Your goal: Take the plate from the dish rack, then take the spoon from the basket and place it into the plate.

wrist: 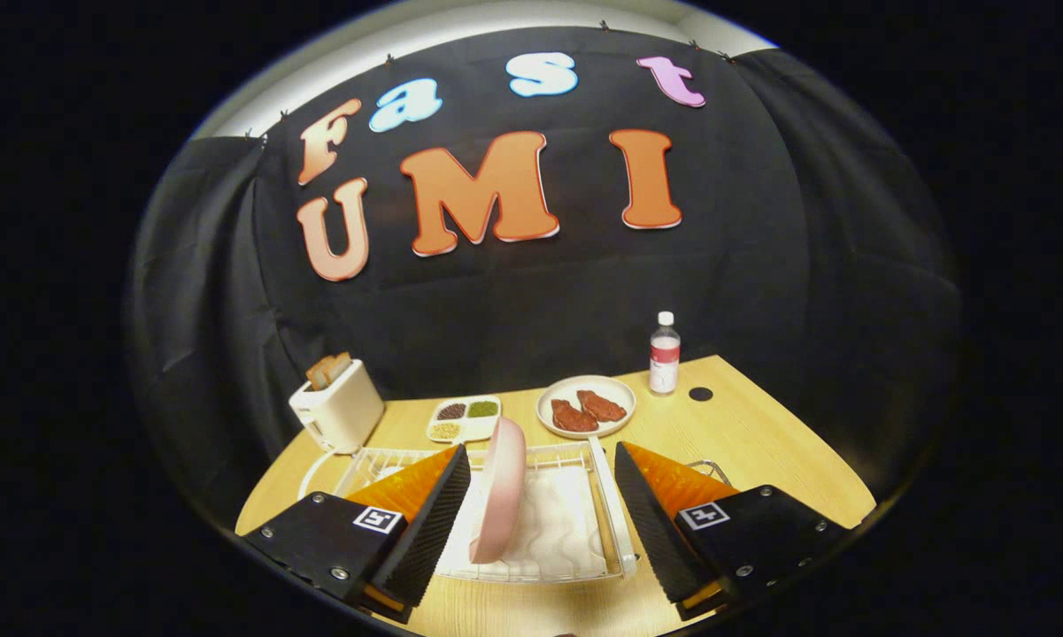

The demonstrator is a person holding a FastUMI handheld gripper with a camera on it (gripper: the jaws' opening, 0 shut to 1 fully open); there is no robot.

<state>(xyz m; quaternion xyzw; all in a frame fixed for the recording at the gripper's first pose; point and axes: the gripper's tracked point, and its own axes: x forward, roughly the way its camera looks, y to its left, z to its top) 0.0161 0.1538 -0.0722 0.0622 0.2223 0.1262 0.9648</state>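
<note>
Pink plate (500, 489) stands on edge in the white dish rack (615, 513), so its rim offers a grip; the hand-held gripper (540, 522) straddles it, fingers apart, left one nearly touching. Beyond, at 12 o'clock, a meat dish (586, 407) sits on the counter (761, 442).

Toaster (337, 405), divided dish (465, 418), meat plate (586, 407), bottle (664, 356) on table (761, 442)
</note>
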